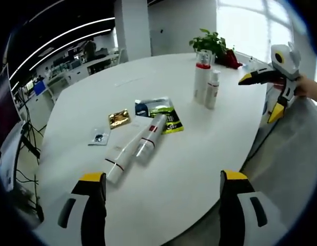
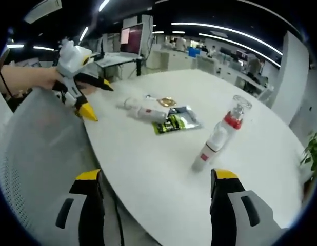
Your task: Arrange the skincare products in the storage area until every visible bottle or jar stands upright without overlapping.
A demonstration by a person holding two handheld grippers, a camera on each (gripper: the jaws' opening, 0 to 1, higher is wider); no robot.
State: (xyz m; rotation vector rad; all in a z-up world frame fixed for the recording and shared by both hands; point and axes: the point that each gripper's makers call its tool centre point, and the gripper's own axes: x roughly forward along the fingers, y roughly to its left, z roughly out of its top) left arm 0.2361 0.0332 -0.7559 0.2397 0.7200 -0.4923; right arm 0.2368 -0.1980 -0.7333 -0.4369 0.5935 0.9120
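Two white bottles with red bands lie side by side on the white table (image 1: 199, 148): a longer one (image 1: 120, 156) and a shorter one (image 1: 150, 136). They also show lying as the pair of bottles (image 2: 143, 110). Further back, a tall bottle (image 1: 202, 82) and a slimmer one (image 1: 213, 89) stand upright and close together. In the right gripper view these are the clear-capped tall bottle (image 2: 231, 120) and the small one (image 2: 207, 148). My left gripper (image 1: 163, 205) is open and empty, short of the lying bottles. My right gripper (image 2: 158, 205) is open and empty near the table edge.
Green-black packets (image 1: 161, 114), a gold sachet (image 1: 119, 119) and a small clear packet (image 1: 98, 137) lie beside the fallen bottles. A potted plant (image 1: 210, 43) stands at the far edge. A grey mesh chair back (image 2: 40, 154) is by the table. Desks fill the office behind.
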